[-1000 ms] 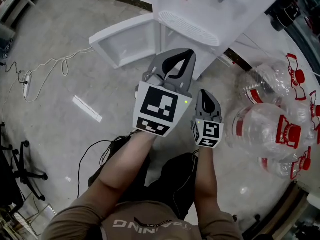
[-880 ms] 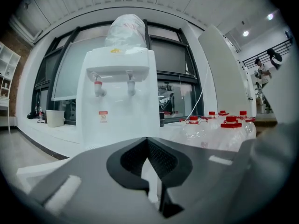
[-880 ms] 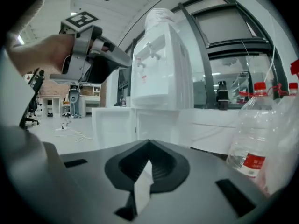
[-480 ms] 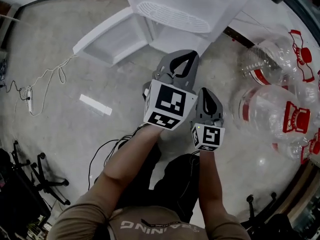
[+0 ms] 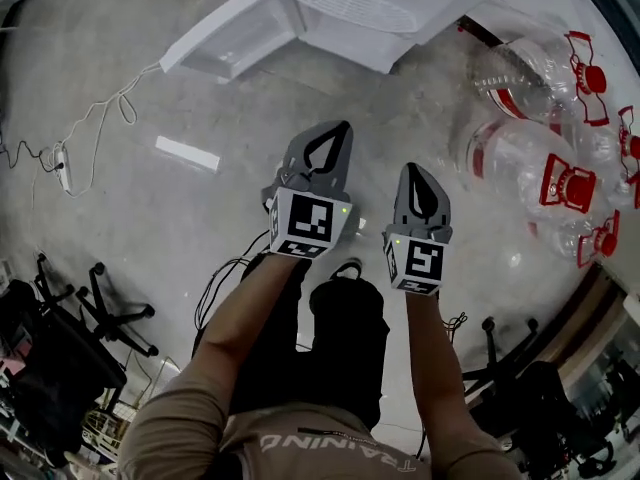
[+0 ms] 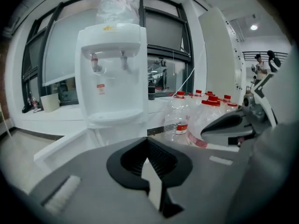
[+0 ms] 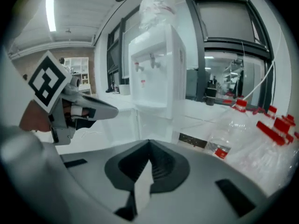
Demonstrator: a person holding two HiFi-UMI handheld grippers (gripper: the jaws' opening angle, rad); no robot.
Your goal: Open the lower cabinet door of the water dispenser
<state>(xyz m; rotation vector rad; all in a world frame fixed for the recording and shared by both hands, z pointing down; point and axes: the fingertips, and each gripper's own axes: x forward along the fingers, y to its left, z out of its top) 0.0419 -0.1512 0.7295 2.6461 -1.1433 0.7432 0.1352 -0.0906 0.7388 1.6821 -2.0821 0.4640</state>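
Fingers pressed together on left gripper (image 6: 147,140), nothing pinched. Right gripper (image 7: 149,142) same: fingers closed, empty. Both held side by side above floor (image 5: 150,218), well apart from water dispenser (image 5: 350,8) (white, bottle on top). Lower cabinet door (image 5: 230,38) stands swung open, toward left in head view, neither gripper touching it. Clear water bottles (image 5: 530,158) with red labels lie on floor right of dispenser.

Clear water bottles (image 5: 528,164) with red labels lie heaped together; a power strip (image 5: 62,165) lies well apart.
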